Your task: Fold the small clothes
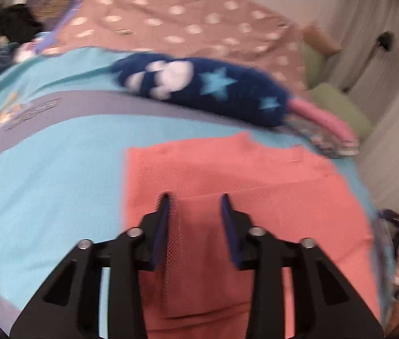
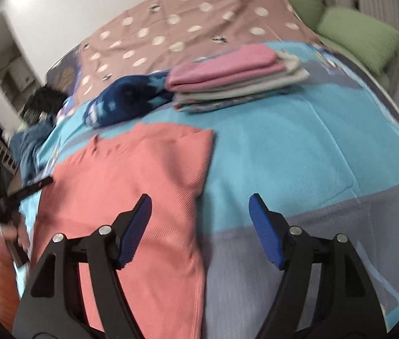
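A salmon-pink ribbed knit garment (image 1: 227,175) lies flat on a bed, on top of a light blue blanket with grey bands (image 1: 43,169). The garment is partly folded: one layer lies over another, and its edges are straight.

The left tool (image 1: 196,200) hovers over the near part of the pink garment. Its two black fingers with dark blue pads stand at a narrow gap. In the left wrist view some pink cloth shows between the pads, but the picture is blurred and I cannot tell if they press it or only hang above it.

The right tool (image 2: 200,200) has its jaws wide. Nothing is between them. Its left finger is over the right edge of the pink garment (image 2: 131,175) and its right finger is over the grey band of the blanket (image 2: 298,147).

Farther on the bed lies a fluffy dark blue garment with white clouds and light blue stars (image 1: 199,84). Just beside it, on the right, stands a stack of folded clothes with a pink piece on top and grey pieces under it (image 2: 233,76). Behind them a brown-pink bed sheet with white dots (image 2: 185,19) covers the rest of the bed. Green pillows (image 2: 357,34) lie at the far right corner. A dark pile of clothes (image 2: 43,101) is at the far left side of the bed.
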Tool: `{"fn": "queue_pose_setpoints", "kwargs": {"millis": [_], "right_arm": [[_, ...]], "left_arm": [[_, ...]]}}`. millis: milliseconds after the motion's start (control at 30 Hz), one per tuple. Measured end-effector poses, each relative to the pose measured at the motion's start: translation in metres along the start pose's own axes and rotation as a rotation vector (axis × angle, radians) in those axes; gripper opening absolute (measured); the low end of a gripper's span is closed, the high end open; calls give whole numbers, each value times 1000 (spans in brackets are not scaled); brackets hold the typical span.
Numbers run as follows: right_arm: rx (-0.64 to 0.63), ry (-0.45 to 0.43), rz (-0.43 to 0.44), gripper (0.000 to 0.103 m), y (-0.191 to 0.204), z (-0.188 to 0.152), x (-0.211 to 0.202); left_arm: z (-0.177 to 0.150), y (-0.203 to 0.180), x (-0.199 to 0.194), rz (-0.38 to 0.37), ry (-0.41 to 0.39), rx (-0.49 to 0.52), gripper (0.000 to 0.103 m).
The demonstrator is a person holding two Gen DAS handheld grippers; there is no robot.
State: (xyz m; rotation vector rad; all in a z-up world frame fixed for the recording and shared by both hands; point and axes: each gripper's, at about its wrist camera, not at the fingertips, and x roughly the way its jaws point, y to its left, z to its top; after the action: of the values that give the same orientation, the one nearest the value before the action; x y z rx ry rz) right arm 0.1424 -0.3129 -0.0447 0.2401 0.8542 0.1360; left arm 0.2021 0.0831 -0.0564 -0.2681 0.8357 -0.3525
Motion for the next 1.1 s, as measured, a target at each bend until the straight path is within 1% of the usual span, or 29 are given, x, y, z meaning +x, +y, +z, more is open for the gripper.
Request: {"fn": "queue_pose_setpoints", "kwargs": {"millis": [33, 67, 100, 133, 167, 200, 267, 333, 367, 400, 433, 500, 533, 600, 633, 667, 700, 733, 800, 833, 867, 900, 967, 1000, 1033, 1067, 1100], "right_arm": [[37, 10, 15, 73, -6, 4, 7], [53, 14, 19, 73, -11, 5, 11], [66, 19, 15, 73, -15, 7, 15], [75, 28, -4, 73, -20, 9, 21], [80, 33, -17, 73, -22, 9, 25], [85, 38, -26, 73, -24, 11, 28], [102, 49, -23, 73, -28, 11, 33], [102, 53, -13, 73, -29, 8, 36], [98, 54, -13, 73, -29, 8, 37], [93, 58, -14, 73, -28, 6, 38], [91, 62, -13, 73, -29, 6, 39], [89, 68, -12, 73, -29, 6, 42], [87, 68, -12, 73, -28, 6, 42], [90, 67, -13, 73, -28, 8, 43], [93, 67, -11, 73, -28, 10, 44], [95, 67, -9, 73, -28, 12, 46], [96, 67, -7, 73, -28, 13, 48], [96, 68, -3, 73, -27, 16, 51], [95, 71, 2, 73, -26, 21, 56], [96, 73, 2, 73, -25, 25, 60], [96, 74, 4, 72, -24, 29, 64], [94, 73, 5, 69, -24, 31, 65], [81, 73, 15, 66, -20, 41, 72], [78, 76, 19, 66, -18, 44, 75], [81, 84, 31, 66, -16, 49, 81], [90, 99, 53, 66, -14, 52, 87], [94, 108, 70, 67, -12, 53, 90]], "left_arm": [[-1, -8, -4, -62, -11, 19, 31], [-5, -21, -10, -130, -24, 68, 31], [-9, -33, -14, -157, -30, 121, 32], [-14, -45, -18, -157, -30, 197, 33], [-18, -52, -18, -134, -21, 247, 34], [-21, -56, -17, -90, -7, 290, 34], [-27, -53, -15, -8, 7, 315, 37], [-27, -41, -14, 43, 14, 280, 37], [-27, -29, -13, 79, 15, 238, 38], [-26, -20, -13, 98, 13, 206, 38], [-25, -10, -14, 122, 7, 171, 41], [-22, 4, -14, 171, 0, 133, 50], [-22, 8, -11, 193, 5, 132, 50], [-18, 13, -2, 215, 29, 128, 50], [-16, 15, 2, 208, 41, 119, 49], [-15, 16, 3, 197, 46, 117, 45], [-13, 12, 2, 188, 34, 131, 22], [-13, 9, 0, 187, 19, 150, 6], [-11, -6, -10, 174, -47, 216, 6], [-11, -13, -13, 207, -69, 256, 6], [-11, -16, -12, 253, -64, 279, 6], [-11, -16, -8, 303, -39, 296, 6], [-12, -8, -1, 360, 1, 284, 10], [-13, -2, 2, 381, 10, 265, 13], [-14, 3, 1, 381, 5, 243, 19], [-13, 4, -1, 376, -8, 230, 22], [-14, 5, -2, 375, -16, 225, 31]]}}
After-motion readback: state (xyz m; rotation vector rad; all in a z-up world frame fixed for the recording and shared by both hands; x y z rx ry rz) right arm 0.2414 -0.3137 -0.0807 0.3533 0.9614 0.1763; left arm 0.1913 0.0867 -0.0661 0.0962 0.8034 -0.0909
